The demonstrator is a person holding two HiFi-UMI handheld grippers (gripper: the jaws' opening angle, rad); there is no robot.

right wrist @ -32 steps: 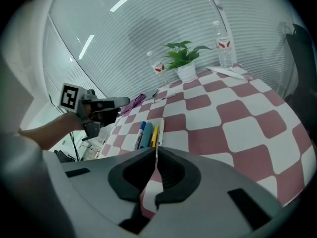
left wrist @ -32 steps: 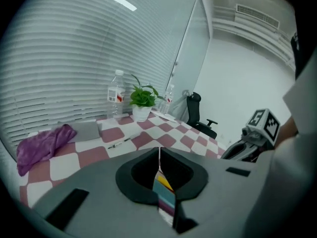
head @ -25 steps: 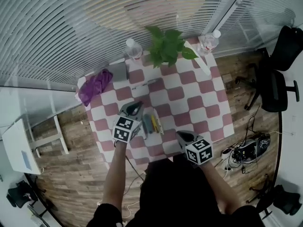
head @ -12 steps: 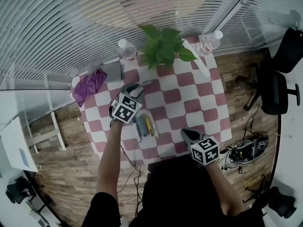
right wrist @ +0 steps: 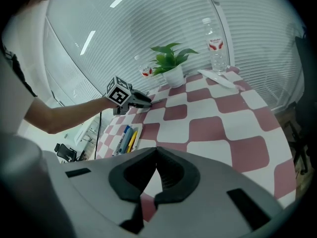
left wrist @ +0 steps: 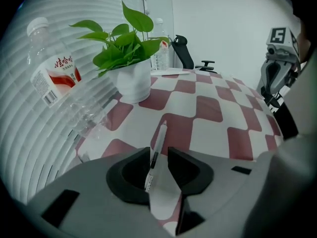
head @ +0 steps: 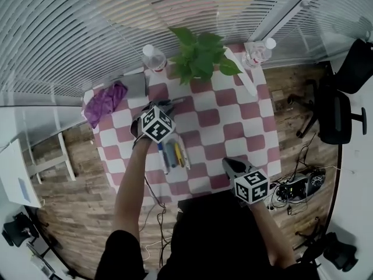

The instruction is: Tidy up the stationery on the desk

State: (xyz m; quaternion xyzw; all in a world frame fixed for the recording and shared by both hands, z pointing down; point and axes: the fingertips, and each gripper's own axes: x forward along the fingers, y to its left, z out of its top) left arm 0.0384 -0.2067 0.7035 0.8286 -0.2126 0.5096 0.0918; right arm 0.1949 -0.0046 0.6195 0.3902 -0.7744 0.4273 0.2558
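A white pen (left wrist: 159, 138) lies on the red-and-white checked desk (head: 233, 121), pointing toward the potted plant. My left gripper (left wrist: 158, 155) is open and straddles its near end; the pen rests against the left jaw and stands clear of the right one. In the head view this gripper (head: 165, 105) is at the back left, with the pen (head: 179, 101) poking out beyond it. Several coloured pens (head: 172, 154) lie side by side nearer me. My right gripper (head: 229, 164) hovers over the front edge, its tips (right wrist: 156, 152) shut on nothing.
A potted plant (head: 201, 57) stands at the back middle, with a water bottle (head: 152, 57) to its left and another (head: 259, 50) at the back right. A purple cloth (head: 105, 101) and a grey box (head: 137, 86) sit at the back left corner.
My left gripper has moved away from the row of coloured pens toward the back of the desk and now straddles the lone white pen. The right gripper has barely moved.
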